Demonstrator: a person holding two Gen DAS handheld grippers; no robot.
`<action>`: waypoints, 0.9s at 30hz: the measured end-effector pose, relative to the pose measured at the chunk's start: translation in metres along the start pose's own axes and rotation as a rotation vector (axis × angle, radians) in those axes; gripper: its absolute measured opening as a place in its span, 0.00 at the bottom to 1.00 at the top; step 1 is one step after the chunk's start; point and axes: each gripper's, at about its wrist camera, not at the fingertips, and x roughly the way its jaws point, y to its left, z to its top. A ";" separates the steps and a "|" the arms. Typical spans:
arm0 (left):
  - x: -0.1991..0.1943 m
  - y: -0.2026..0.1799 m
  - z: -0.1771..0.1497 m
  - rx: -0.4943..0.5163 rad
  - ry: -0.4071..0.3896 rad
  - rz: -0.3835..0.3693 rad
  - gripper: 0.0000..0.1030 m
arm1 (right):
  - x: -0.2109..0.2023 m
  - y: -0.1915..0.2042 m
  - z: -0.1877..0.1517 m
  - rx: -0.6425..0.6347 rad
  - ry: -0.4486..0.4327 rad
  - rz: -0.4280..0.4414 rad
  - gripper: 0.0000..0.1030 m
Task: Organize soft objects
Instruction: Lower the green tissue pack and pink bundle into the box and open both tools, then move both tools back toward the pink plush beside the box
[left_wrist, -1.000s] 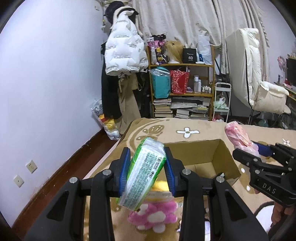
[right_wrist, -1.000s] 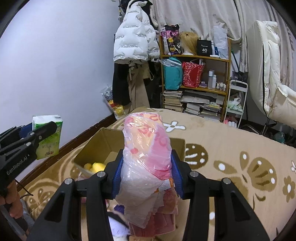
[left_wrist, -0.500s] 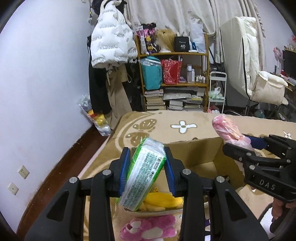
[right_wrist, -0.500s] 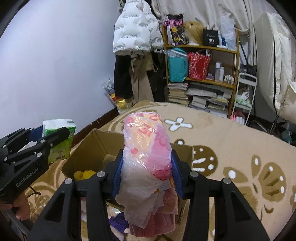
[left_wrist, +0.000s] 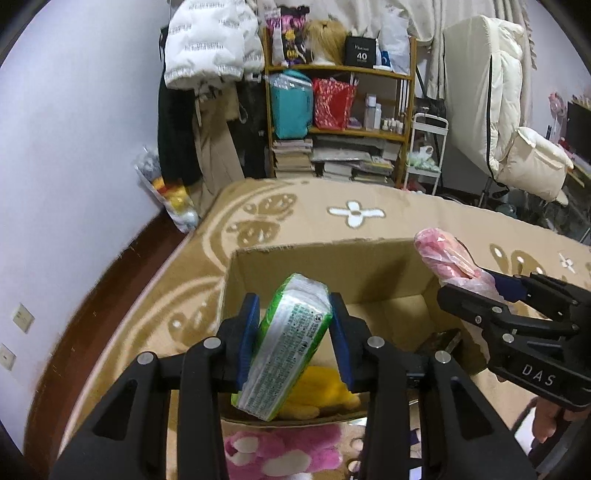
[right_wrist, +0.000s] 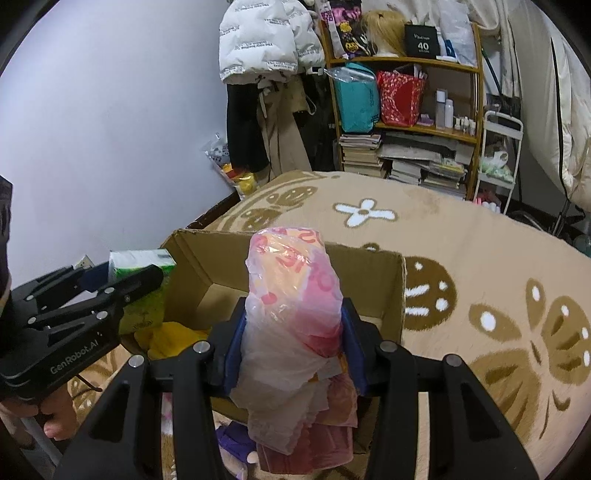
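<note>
Holding two loads over the carton, I have my left gripper (left_wrist: 293, 336) clamped on the green tissue pack (left_wrist: 284, 343) and my right gripper (right_wrist: 293, 347) clamped on the pink plastic bag (right_wrist: 295, 314). Nearest me, a pink plush toy (left_wrist: 280, 454) lies on the blanket just outside the box's near wall. Beyond it, the open cardboard box (left_wrist: 332, 266) already contains a yellow soft toy (left_wrist: 321, 391). I judge the job partly done: both held items and the plush are not yet inside.
</note>
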 end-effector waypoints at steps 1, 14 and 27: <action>0.004 0.001 0.000 -0.011 0.015 -0.015 0.36 | 0.000 -0.001 -0.001 0.004 0.003 0.001 0.49; -0.005 0.006 -0.004 -0.032 0.014 0.031 0.78 | -0.017 -0.005 -0.002 0.065 -0.037 0.021 0.81; -0.057 0.027 -0.012 -0.073 0.013 0.083 0.94 | -0.068 0.014 -0.013 0.081 -0.037 -0.020 0.99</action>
